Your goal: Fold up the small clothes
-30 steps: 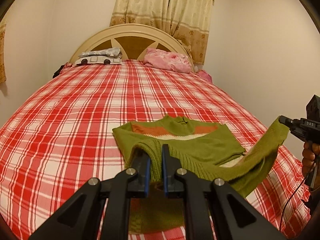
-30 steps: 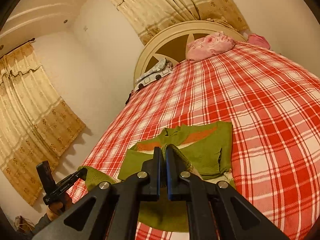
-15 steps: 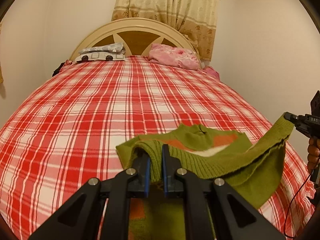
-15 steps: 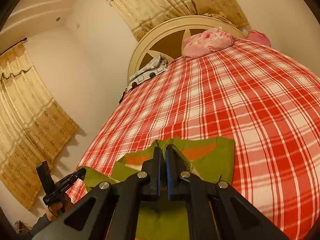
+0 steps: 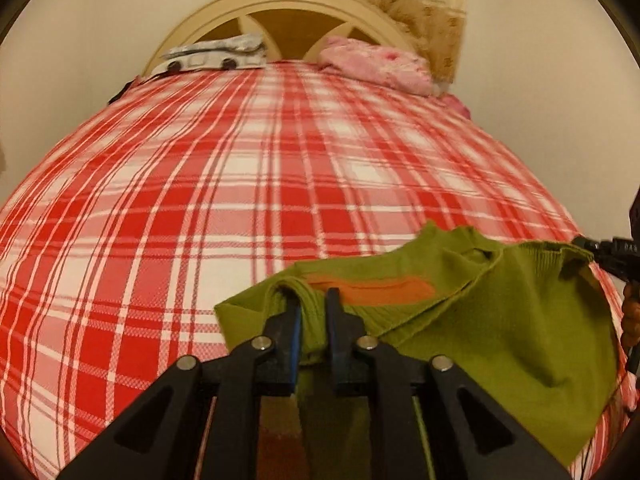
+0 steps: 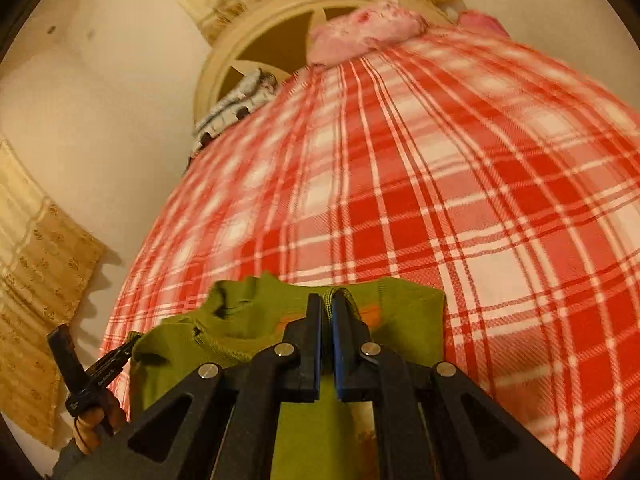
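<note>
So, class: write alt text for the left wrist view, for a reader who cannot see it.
The left gripper is opening, the ribbed hem of a green sweater between its fingers, above a red plaid bedspread. At the right edge the right gripper pinches the hem's other end. A pink pillow lies by the headboard.

Green knit sweater with orange chest band, half-folded on bed
</note>
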A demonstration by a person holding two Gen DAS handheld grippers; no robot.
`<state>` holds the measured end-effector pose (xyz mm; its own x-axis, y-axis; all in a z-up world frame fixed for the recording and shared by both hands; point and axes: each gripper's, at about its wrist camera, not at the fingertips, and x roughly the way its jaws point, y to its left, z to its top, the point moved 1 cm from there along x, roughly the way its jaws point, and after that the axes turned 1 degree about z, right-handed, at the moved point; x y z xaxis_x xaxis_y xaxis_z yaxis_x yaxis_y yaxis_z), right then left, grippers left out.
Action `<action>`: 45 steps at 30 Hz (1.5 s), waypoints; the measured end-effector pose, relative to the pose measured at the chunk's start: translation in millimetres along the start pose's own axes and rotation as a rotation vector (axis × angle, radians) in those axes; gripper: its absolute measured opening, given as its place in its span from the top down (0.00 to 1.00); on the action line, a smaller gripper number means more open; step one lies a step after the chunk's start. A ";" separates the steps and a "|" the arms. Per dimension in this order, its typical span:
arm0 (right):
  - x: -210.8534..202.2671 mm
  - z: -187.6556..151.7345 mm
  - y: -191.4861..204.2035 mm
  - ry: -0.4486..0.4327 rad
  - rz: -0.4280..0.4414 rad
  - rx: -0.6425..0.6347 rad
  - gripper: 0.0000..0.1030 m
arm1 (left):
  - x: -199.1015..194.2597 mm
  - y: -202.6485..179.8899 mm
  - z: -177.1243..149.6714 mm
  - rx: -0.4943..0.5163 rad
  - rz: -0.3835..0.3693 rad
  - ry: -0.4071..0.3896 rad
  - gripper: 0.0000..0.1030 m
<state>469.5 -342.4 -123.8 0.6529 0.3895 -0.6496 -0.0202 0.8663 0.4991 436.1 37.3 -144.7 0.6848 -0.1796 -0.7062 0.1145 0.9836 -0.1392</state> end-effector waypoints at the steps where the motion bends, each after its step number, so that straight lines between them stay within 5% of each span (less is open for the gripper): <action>1: 8.1 1.2 -4.2 0.015 -0.018 0.007 0.95 | 2.0 1.5 -0.4 -0.012 -0.006 0.007 0.83; 3: 22.0 1.5 -11.0 0.044 -0.050 0.017 0.93 | 2.1 3.5 -4.9 -0.029 -0.008 0.014 0.78; 4: 25.4 0.8 -12.1 0.056 -0.047 0.021 0.82 | 0.8 3.3 -7.0 -0.029 -0.002 0.015 0.74; 5: 27.7 -2.3 -13.2 0.072 -0.053 0.023 0.54 | -1.6 2.9 -9.3 -0.029 0.008 0.014 0.64; 7: 22.5 -7.9 -10.6 0.061 -0.059 0.002 0.24 | -13.8 2.9 -13.8 -0.019 0.017 -0.012 0.56; 9: 14.5 -12.5 -9.0 0.048 -0.039 -0.013 0.24 | -26.9 3.4 -17.1 -0.009 0.037 -0.038 0.45; 19: -48.5 -60.5 -19.6 0.068 -0.069 -0.016 0.24 | -56.5 9.2 -66.2 -0.011 0.088 0.017 0.42; 24: -61.9 -100.5 0.4 0.124 -0.098 -0.119 0.52 | -67.6 9.8 -89.2 -0.042 0.049 0.032 0.42; 29: -75.1 -124.5 -6.3 0.133 -0.109 -0.112 0.53 | -74.3 3.4 -101.2 -0.029 0.027 0.040 0.42; 32: -77.7 -135.5 -8.7 0.145 -0.107 -0.120 0.53 | -76.3 -1.5 -106.6 -0.003 0.000 0.047 0.63; 36: -81.1 -143.2 -1.5 0.137 -0.121 -0.153 0.55 | -77.8 -2.7 -107.9 -0.007 -0.009 0.048 0.70; 40: -82.7 -144.3 2.4 0.131 -0.123 -0.165 0.90 | -84.1 -3.2 -108.1 0.003 -0.030 0.037 0.89; 45: -98.2 -148.6 7.0 0.085 -0.096 -0.172 0.94 | -100.5 -4.5 -111.1 0.020 -0.054 0.006 0.91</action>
<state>292.8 -328.1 -141.7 0.5916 0.3215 -0.7393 -0.0947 0.9384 0.3323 286.9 49.3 -150.3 0.6732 -0.2323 -0.7020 0.1653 0.9726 -0.1633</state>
